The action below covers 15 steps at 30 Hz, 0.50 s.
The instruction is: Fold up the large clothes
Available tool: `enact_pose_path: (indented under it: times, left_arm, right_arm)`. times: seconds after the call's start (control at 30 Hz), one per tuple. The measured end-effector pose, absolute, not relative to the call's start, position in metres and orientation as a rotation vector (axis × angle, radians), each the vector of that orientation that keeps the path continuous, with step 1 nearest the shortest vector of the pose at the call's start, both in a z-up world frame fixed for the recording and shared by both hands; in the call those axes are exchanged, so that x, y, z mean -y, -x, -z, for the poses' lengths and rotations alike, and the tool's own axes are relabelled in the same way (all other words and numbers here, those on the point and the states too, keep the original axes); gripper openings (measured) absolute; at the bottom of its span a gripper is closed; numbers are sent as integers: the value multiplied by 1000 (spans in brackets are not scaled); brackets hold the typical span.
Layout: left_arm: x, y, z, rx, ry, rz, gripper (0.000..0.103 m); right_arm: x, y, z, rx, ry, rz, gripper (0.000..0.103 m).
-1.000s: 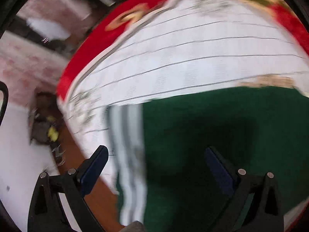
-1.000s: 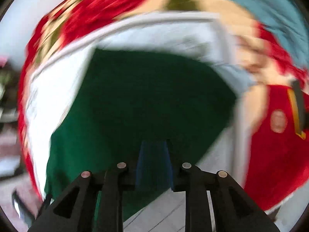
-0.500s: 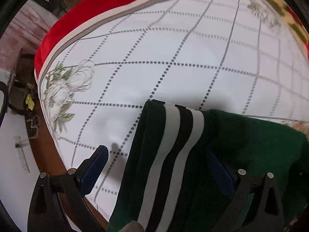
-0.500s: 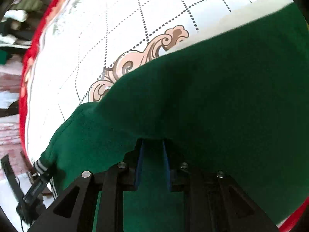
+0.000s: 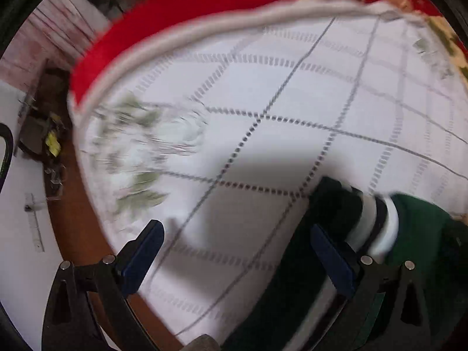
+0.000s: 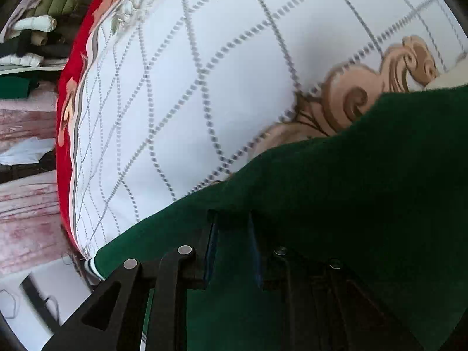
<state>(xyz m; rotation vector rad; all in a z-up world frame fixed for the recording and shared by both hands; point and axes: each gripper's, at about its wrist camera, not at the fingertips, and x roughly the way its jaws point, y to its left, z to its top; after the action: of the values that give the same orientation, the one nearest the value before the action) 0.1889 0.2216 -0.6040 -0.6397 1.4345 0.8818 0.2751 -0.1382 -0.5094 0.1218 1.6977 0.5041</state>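
Note:
A dark green garment [image 6: 365,181] with a black-and-white striped cuff [image 5: 374,228] lies on a white quilted bedspread [image 5: 263,87]. My left gripper [image 5: 234,251] is open and empty above the bedspread; its right finger [image 5: 333,257] is beside the striped cuff at the lower right. My right gripper [image 6: 232,248] is shut on a fold of the green garment, with cloth draped over and around its fingers. Most of the garment is out of the left wrist view.
The bedspread has a red floral border [image 5: 175,14] and a tan scroll pattern [image 6: 365,87]. A wooden bed edge [image 5: 73,204] and white floor [image 5: 20,234] lie at the left. Piled clothes [image 6: 35,44] sit beyond the bed in the right wrist view.
The green garment has slid to the right in the left wrist view, leaving the open left gripper over bare bedspread. The right gripper stays shut on the cloth and has pulled it across.

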Motion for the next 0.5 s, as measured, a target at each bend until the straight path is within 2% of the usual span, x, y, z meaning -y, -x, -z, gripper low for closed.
enact_pose_path:
  times: [0.1, 0.23, 0.33, 0.4, 0.5]
  left_arm:
    - [-231, -178, 597, -1396, 710, -873, 103]
    - [-219, -138, 545, -1317, 704, -881, 103]
    - [-198, -112, 530, -1372, 656, -855, 103]
    - [-186, -103, 534, -1431, 615, -841, 103]
    - [-175, -99, 545, -1485, 586, -828, 103]
  right_arm:
    - [146, -266, 490, -1729, -179, -530, 24]
    - [137, -232, 467, -1773, -224, -649, 24]
    - [125, -194, 459, -1846, -189, -790, 24]
    - [108, -159, 470, -1908, -103, -835, 24]
    - [105, -108, 521, -2060, 131, -746, 24]
